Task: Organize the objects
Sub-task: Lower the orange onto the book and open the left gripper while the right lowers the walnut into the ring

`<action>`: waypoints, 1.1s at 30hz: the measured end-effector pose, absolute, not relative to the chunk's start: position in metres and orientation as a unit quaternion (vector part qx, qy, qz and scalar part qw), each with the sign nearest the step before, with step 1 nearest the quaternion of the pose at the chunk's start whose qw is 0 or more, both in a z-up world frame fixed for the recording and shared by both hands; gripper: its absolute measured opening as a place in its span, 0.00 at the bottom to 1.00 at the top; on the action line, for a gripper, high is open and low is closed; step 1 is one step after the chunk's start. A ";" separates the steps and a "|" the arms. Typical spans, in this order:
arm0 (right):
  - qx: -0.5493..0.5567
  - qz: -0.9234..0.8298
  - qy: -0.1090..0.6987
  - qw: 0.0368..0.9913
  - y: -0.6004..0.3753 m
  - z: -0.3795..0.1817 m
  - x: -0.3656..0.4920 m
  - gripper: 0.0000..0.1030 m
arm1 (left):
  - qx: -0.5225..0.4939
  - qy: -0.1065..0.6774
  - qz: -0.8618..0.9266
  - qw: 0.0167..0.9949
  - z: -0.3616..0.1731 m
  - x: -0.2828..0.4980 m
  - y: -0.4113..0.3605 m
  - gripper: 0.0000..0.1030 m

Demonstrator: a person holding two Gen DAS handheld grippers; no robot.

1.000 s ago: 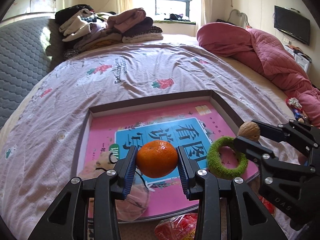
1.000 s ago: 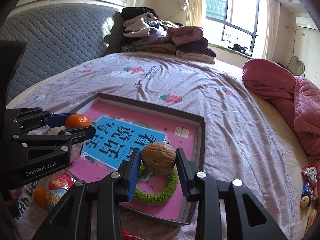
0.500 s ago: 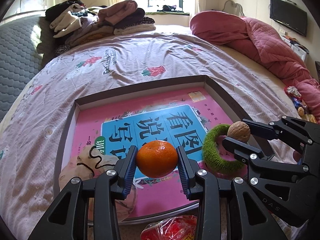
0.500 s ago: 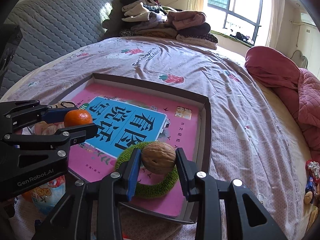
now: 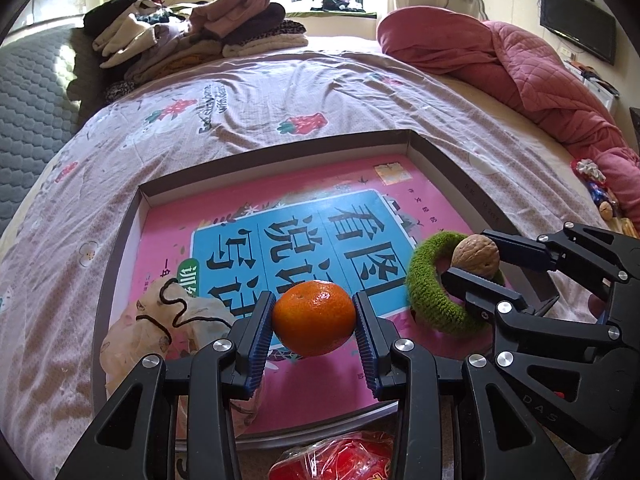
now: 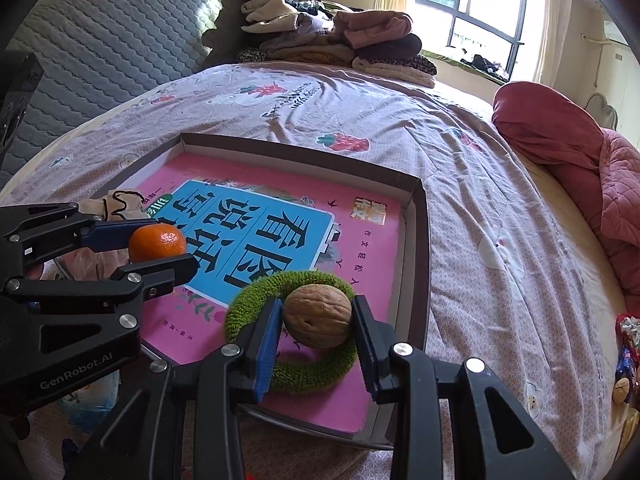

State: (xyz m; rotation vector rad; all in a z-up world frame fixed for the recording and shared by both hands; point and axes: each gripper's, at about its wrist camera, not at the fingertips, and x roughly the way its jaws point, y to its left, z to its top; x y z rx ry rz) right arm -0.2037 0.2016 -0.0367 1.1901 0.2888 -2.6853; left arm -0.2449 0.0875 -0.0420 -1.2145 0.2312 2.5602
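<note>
orange (image 5: 313, 317): gripped between the pads of the left gripper (image 5: 314, 332), held up over the near part of the tray, clear of the book.
walnut (image 6: 318, 315): pinched by the right gripper (image 6: 316, 330), fingers closed on both sides of it, held right above the green ring.
green ring (image 6: 256, 300): fuzzy loop, laid flat on the book near the tray's right corner, partly hidden by the right fingers.
pouch (image 5: 160, 320): beige drawstring thing, slumped in the near-left corner of the tray, just beside the left fingers.
book (image 5: 304, 232): pink cover with a blue panel, laid flat, pretty much filling the tray.
tray (image 5: 440, 160): shallow dark-rimmed box, set on the bed.
red packet (image 5: 344, 458): crinkly plastic, seen just outside the tray's near edge, under the left gripper.
bed (image 5: 260, 92): covered with a strawberry-print sheet; folded clothes (image 5: 192, 44) stacked at the far end, a pink quilt (image 5: 520, 68) bunched along the right.
</note>
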 end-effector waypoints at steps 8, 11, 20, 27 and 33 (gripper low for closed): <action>0.402 -0.903 0.116 0.094 0.196 -0.038 -0.202 0.35 | -0.445 0.090 0.879 0.146 -0.050 -0.247 0.089 0.39; 0.402 -0.902 0.122 0.094 0.194 -0.038 -0.202 0.35 | -0.452 0.091 0.875 0.146 -0.051 -0.248 0.089 0.39; 0.403 -0.902 0.124 0.092 0.192 -0.039 -0.202 0.35 | -0.465 0.079 0.870 0.144 -0.053 -0.248 0.085 0.40; 0.407 -0.902 0.117 0.090 0.194 -0.039 -0.203 0.35 | -0.469 0.072 0.869 0.140 -0.053 -0.248 0.082 0.42; 0.409 -0.902 0.110 0.088 0.195 -0.038 -0.203 0.35 | -0.469 0.072 0.869 0.138 -0.052 -0.247 0.081 0.43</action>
